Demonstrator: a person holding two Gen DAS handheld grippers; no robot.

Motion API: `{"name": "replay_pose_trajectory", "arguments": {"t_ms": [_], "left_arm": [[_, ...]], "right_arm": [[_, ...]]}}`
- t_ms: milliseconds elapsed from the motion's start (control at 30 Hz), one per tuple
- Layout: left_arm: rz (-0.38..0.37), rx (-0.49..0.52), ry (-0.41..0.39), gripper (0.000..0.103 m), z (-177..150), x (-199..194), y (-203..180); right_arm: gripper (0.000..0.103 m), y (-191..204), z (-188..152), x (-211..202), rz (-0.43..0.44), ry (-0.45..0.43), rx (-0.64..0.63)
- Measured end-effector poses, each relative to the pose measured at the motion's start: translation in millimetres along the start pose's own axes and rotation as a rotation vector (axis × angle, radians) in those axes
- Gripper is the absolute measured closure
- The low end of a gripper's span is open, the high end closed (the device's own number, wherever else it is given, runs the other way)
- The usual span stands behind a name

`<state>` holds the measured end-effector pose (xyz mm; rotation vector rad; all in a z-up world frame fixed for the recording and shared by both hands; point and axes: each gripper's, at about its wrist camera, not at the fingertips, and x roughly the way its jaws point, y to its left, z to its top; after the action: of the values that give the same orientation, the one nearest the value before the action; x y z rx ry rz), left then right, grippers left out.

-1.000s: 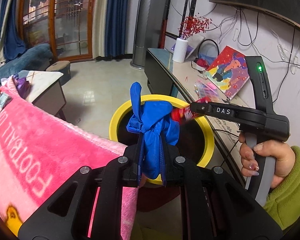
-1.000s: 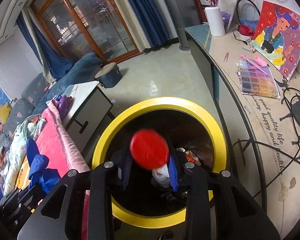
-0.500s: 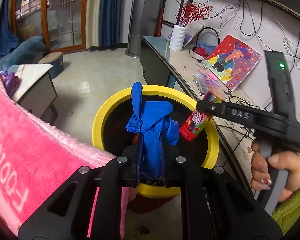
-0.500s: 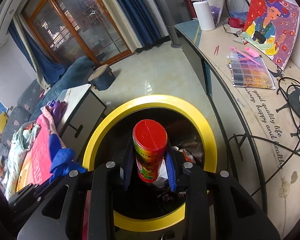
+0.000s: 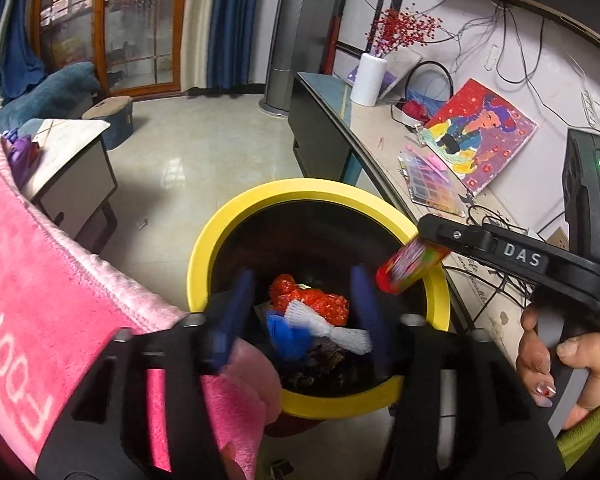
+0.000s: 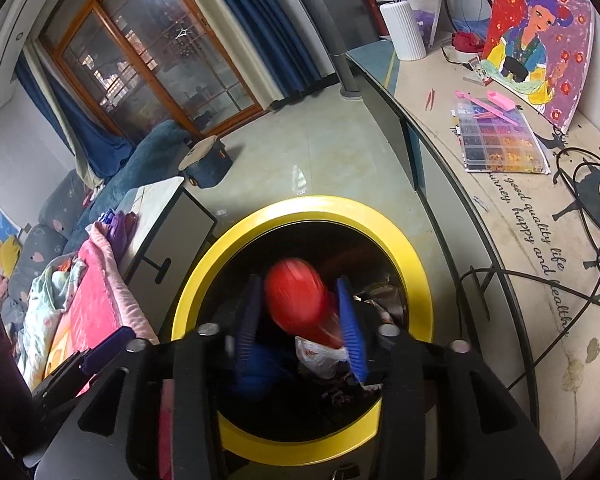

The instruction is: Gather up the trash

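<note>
A round bin with a yellow rim (image 5: 300,189) (image 6: 400,240) stands right below both grippers. My left gripper (image 5: 300,288) hangs over it with its jaws opening and nothing between them. The blue glove (image 5: 286,334) lies in the bin on red and white wrappers (image 5: 320,312). From the right, my right gripper (image 5: 432,236) (image 6: 299,300) reaches over the rim, its jaws opening. A red-capped snack tube (image 5: 410,266) (image 6: 296,294) sits blurred between its pads, which stand slightly apart from it.
A pink blanket (image 5: 52,300) drapes close on the left, touching the bin's side. A long counter (image 6: 500,208) with a bead box, painting and cables runs along the right. A small side table (image 5: 72,160) stands at the left, with tiled floor beyond the bin.
My left gripper opened and the blue glove dropped into the bin. The right gripper's jaws widened around the tube, which now looks blurred and tilted.
</note>
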<state>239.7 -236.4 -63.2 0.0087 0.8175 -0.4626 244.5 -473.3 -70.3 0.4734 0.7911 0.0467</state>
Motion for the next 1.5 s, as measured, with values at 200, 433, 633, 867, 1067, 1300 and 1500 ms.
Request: {"name": "replay_pose_trajectory", "arguments": {"t_ms": [200,433,633,867,1067,1300,1500], "left_arm": [[0.000,-0.030,-0.010,0.018,-1,-12,9],[0.026,-0.061,-0.031,0.011,-4,-30,22],[0.038,-0.105,-0.048,0.011,-8,-48,38],[0.066,-0.126,-0.082,0.011,-15,-72,53],[0.076,-0.144,-0.104,0.011,-20,-89,63],[0.094,-0.167,-0.123,0.011,-32,-107,75],[0.124,-0.182,-0.143,0.011,-44,-127,87]], "right_arm": [[0.054,6,-7,-7,-0.001,-0.002,-0.033],[0.033,22,-20,-25,-0.037,-0.034,-0.118],[0.018,37,-30,-41,-0.047,-0.072,-0.160],[0.014,53,-34,-49,-0.059,-0.090,-0.198],[0.013,69,-39,-55,-0.059,-0.093,-0.236],[0.011,94,-53,-64,-0.040,-0.100,-0.297],[0.007,120,-70,-71,-0.023,-0.101,-0.363]]}}
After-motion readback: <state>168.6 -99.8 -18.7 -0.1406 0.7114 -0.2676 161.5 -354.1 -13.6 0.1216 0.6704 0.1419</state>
